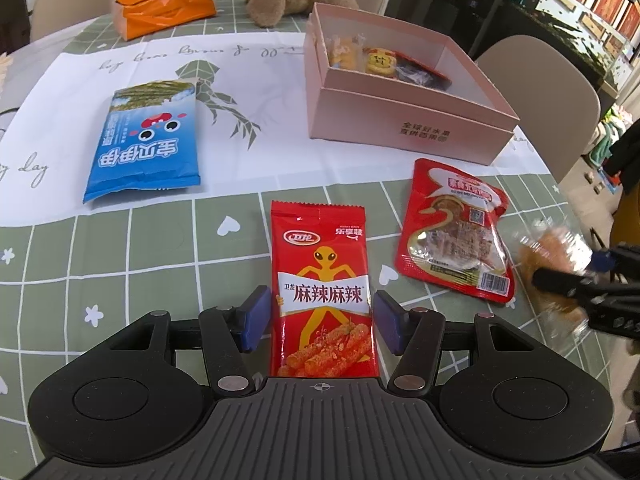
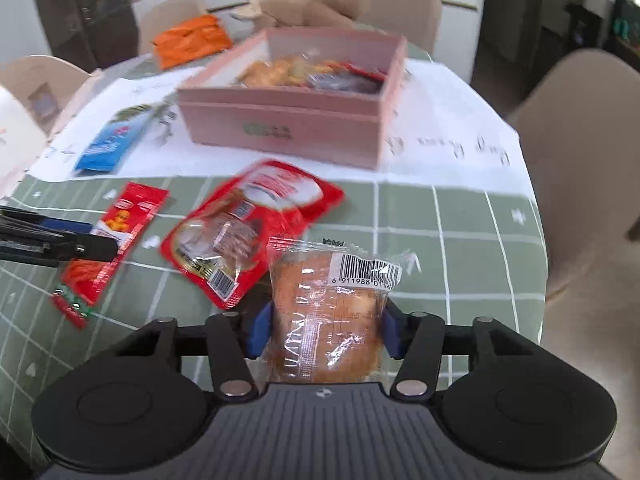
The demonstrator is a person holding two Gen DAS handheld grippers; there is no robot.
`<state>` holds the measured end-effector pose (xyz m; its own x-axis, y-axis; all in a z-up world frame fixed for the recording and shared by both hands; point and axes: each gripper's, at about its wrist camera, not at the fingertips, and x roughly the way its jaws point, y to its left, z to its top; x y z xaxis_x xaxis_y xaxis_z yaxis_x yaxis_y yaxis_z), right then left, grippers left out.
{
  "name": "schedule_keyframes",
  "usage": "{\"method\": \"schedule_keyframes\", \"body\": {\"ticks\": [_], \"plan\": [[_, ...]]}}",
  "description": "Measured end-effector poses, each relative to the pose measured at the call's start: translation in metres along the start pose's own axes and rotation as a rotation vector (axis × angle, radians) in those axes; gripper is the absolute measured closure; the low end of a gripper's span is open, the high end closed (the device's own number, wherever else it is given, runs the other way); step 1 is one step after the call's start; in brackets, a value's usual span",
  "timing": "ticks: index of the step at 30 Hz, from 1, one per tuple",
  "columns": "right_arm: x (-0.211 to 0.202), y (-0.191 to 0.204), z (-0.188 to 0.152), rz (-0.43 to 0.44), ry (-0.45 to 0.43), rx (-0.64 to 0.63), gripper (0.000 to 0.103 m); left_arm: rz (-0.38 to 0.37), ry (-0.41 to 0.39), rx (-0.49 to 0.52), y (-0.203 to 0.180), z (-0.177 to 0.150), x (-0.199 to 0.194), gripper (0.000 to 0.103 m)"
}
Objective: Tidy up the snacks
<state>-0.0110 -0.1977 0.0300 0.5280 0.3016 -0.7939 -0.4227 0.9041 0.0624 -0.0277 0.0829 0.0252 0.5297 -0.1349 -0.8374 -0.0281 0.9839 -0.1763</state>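
The right hand-held gripper (image 2: 324, 330) has its blue pads pressed on both sides of a clear plastic packet with a brown bun inside (image 2: 326, 312), low over the green checked worktop (image 2: 460, 240). The packet is soft and slippery, so I think a squeeze that is too strong could crush the bun, and one that is too weak could let it slide out on the way to the pink cardboard box (image 2: 288, 128), which is well apart and already has some snacks in it. The box wall is high, so a low carry could hit it.

The left hand-held gripper (image 1: 323, 320) is narrowly open around a long red spicy-strip packet (image 1: 322, 288), with the pads just beside its edges and not clearly touching. The flat red pouch with a window (image 1: 454, 232) lies near and could be pushed.
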Motion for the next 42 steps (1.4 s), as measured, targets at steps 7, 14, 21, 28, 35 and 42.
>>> {"method": "schedule_keyframes", "body": {"ticks": [7, 14, 21, 28, 35, 42], "plan": [[-0.025, -0.003, 0.016, 0.002, -0.076, -0.009, 0.051, 0.031, 0.002, 0.034, -0.007, -0.001, 0.002, 0.042], [-0.028, -0.002, 0.018, -0.044, -0.092, -0.046, 0.051, 0.025, 0.001, 0.044, -0.009, -0.006, -0.002, 0.053], [-0.026, -0.004, 0.015, -0.076, -0.094, -0.070, 0.051, 0.015, -0.072, 0.028, 0.000, -0.002, -0.018, 0.085], [-0.017, -0.006, 0.015, -0.055, -0.074, -0.072, 0.051, -0.059, -0.048, -0.003, -0.004, 0.007, -0.020, 0.082], [0.011, -0.002, 0.001, -0.061, 0.002, -0.050, 0.038, 0.014, 0.027, 0.195, -0.048, -0.005, 0.000, 0.070], [0.014, -0.003, -0.007, -0.057, 0.003, -0.019, 0.024, -0.005, 0.054, 0.248, -0.064, -0.005, 0.007, 0.039]]}}
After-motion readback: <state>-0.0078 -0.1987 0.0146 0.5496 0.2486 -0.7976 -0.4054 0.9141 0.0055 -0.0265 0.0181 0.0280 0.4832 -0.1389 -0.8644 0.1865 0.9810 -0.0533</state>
